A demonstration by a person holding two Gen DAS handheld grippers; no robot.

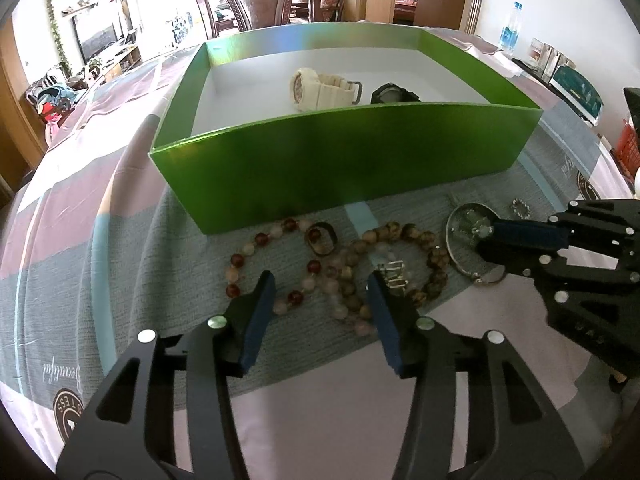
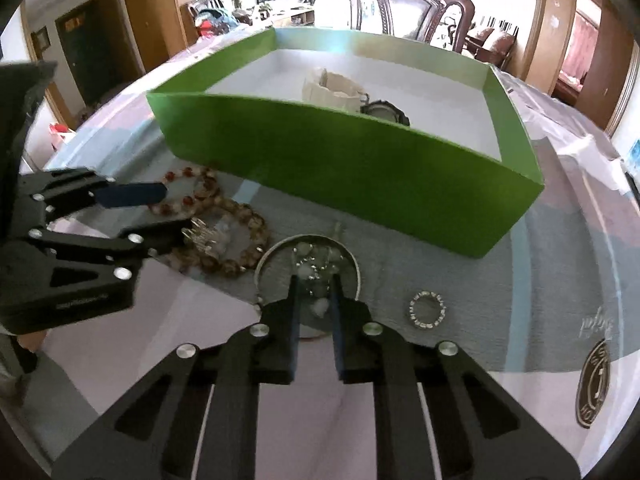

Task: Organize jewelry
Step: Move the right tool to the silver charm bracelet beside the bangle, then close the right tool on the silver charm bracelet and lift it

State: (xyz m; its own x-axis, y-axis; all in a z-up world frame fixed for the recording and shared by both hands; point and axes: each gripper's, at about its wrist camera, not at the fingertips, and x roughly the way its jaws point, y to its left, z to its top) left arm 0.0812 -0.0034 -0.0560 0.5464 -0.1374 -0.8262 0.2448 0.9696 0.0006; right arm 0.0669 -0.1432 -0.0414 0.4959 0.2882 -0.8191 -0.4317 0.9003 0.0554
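Note:
My left gripper (image 1: 320,286) stands open just above a heap of bracelets: a red and pink bead bracelet (image 1: 260,240) and a brown bead bracelet (image 1: 420,236). A silver comb-like clip (image 1: 394,276) lies at its right fingertip. Seen in the right wrist view, my right gripper (image 2: 315,280) reaches inside a silver bangle (image 2: 356,264). Its jaws are narrow and shut on a pale bead cluster (image 2: 316,268) there. Behind the jewelry stands a green box (image 1: 344,148) holding a cream watch (image 1: 316,90) and a black watch (image 1: 394,94). A sparkly ring (image 2: 412,312) lies right of the bangle.
A small dark oval ring (image 1: 322,238) lies among the beads. Everything rests on a grey, pink and white striped tablecloth (image 1: 80,240). A carved wooden chair (image 1: 260,0) stands behind the table. At the far right edge are a water bottle (image 1: 512,28) and a red basket (image 1: 628,144).

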